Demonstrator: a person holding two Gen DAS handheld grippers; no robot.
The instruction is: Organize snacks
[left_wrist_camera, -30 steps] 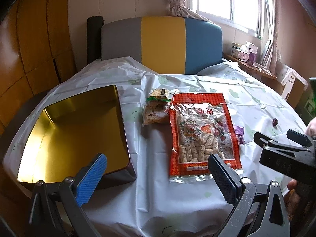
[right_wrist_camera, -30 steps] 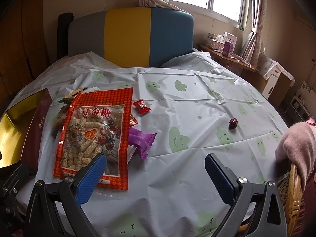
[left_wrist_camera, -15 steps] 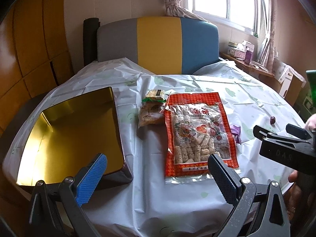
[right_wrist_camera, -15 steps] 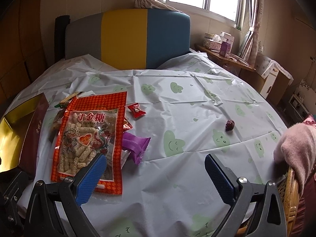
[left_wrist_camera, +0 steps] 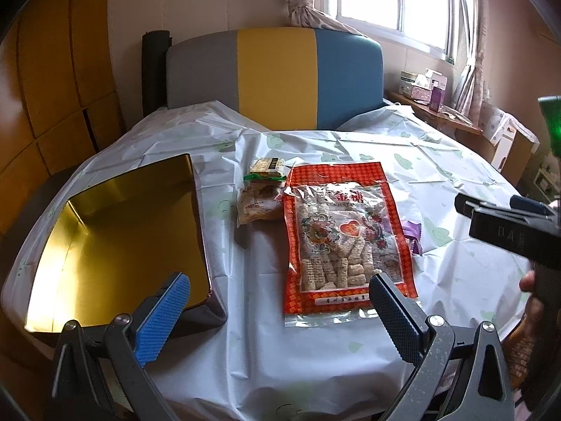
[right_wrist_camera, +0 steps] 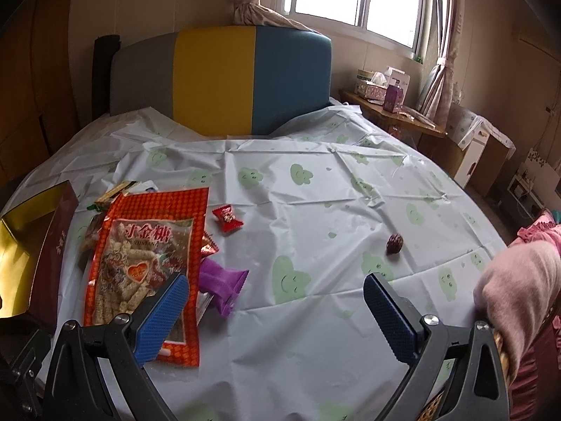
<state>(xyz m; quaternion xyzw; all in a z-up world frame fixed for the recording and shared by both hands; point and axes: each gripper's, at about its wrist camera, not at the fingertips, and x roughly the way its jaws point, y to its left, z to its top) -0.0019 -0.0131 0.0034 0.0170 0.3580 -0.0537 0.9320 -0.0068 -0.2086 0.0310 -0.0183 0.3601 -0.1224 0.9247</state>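
A big red snack bag (left_wrist_camera: pixel 347 235) lies flat mid-table; it also shows in the right wrist view (right_wrist_camera: pixel 140 263). An open gold tin (left_wrist_camera: pixel 119 245) stands left of it, its dark red side visible in the right wrist view (right_wrist_camera: pixel 45 266). Small packets (left_wrist_camera: pixel 261 194) lie between them. A purple packet (right_wrist_camera: pixel 221 280), a red candy (right_wrist_camera: pixel 227 217) and a dark date (right_wrist_camera: pixel 394 244) lie to the right. My left gripper (left_wrist_camera: pixel 277 312) is open and empty near the front edge. My right gripper (right_wrist_camera: pixel 275 315) is open and empty; its body shows in the left wrist view (left_wrist_camera: pixel 508 228).
The table wears a white plastic cloth with green smileys (right_wrist_camera: pixel 315 210). A grey, yellow and blue headboard (left_wrist_camera: pixel 273 77) stands behind it. A side table with tissue boxes (right_wrist_camera: pixel 382 94) is at the back right. A pink sleeve (right_wrist_camera: pixel 519 280) is at the right.
Both views have shifted slightly: the snacks and tin have drifted a little left and down in frame. Both grippers remain open and empty.
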